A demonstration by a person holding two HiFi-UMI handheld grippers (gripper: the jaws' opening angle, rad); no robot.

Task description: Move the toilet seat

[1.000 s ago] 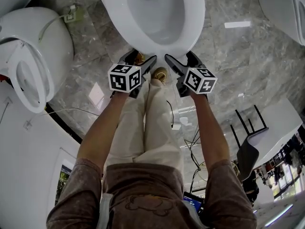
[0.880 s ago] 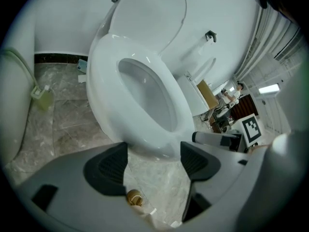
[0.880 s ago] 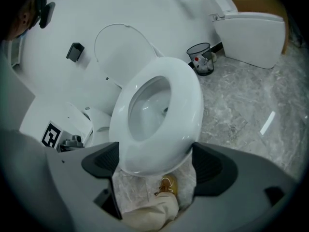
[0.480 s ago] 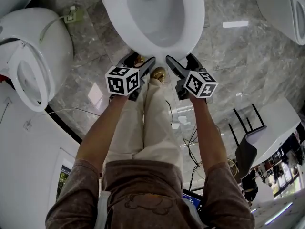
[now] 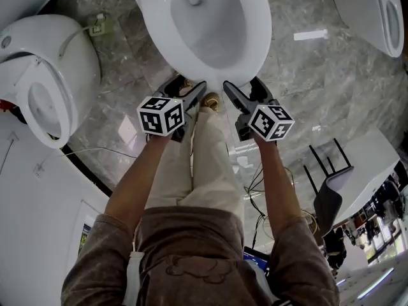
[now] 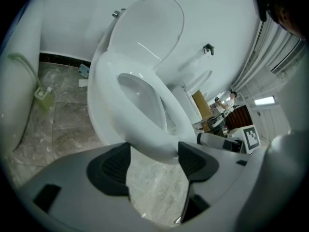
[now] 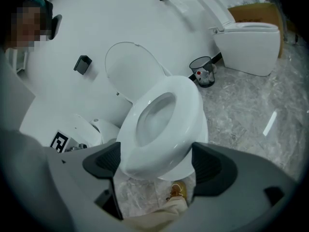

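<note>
The white toilet seat (image 5: 260,24) lies flat on its bowl at the top of the head view. Its lid (image 6: 149,23) stands up against the wall. My left gripper (image 5: 189,83) and right gripper (image 5: 241,83) hover side by side just in front of the seat's front edge. In the left gripper view the seat's front (image 6: 149,139) shows between and beyond the open left gripper (image 6: 153,161), whose jaws have just been closing a little; no pad presses on it. The right gripper (image 7: 155,163) is open too, framing the seat (image 7: 190,110) without touching.
A second toilet (image 5: 44,88) stands at the left and a third (image 5: 382,11) at the top right. A black chair (image 5: 331,183) and cables lie at the right. The person's legs and a tan shoe (image 5: 212,99) are right below the grippers. A small bin (image 7: 203,71) stands by the wall.
Both grippers have risen slightly toward the head camera, still at the seat's front edge. The left jaws look a little narrower. The seat has not moved.
</note>
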